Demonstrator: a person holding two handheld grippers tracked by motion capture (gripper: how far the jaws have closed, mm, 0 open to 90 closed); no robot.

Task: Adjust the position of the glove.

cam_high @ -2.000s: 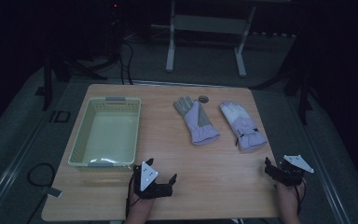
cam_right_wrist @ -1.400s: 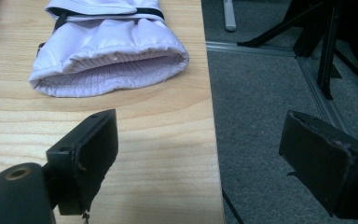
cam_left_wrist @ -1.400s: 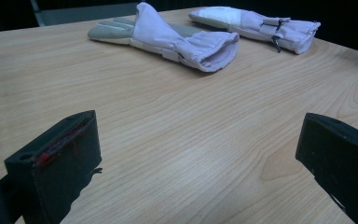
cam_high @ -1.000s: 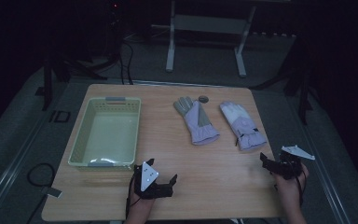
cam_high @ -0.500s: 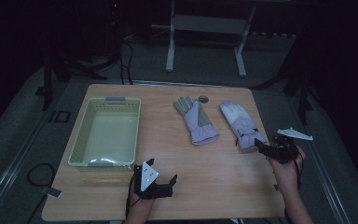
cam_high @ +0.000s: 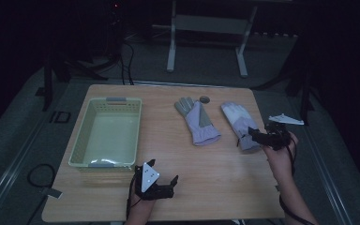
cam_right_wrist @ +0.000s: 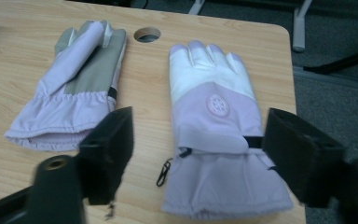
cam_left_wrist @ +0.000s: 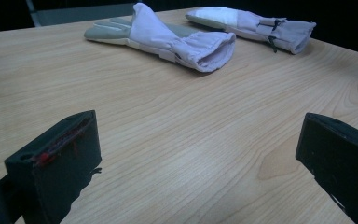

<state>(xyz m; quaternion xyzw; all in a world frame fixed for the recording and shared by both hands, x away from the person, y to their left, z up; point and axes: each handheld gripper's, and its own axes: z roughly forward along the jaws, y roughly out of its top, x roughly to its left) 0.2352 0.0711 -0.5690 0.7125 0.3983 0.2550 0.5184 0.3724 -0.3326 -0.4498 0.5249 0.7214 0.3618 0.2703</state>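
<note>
The right gripper (cam_high: 254, 135) hovers over the cuff of the right glove (cam_high: 238, 123), which lies flat on the desk (cam_high: 215, 187) just right of the left glove (cam_high: 198, 122). Its jaws have just been closing a little yet stand wide, straddling the cuff from above without touching it; nothing is held. In the right gripper view the right glove (cam_right_wrist: 219, 135) lies back up, fingers away, beside the left glove (cam_right_wrist: 77, 81). The basket (cam_high: 82, 145) sits well left of the gloves. The left gripper (cam_high: 161, 180) rests by the basket's near corner, jaws wide apart and empty.
</note>
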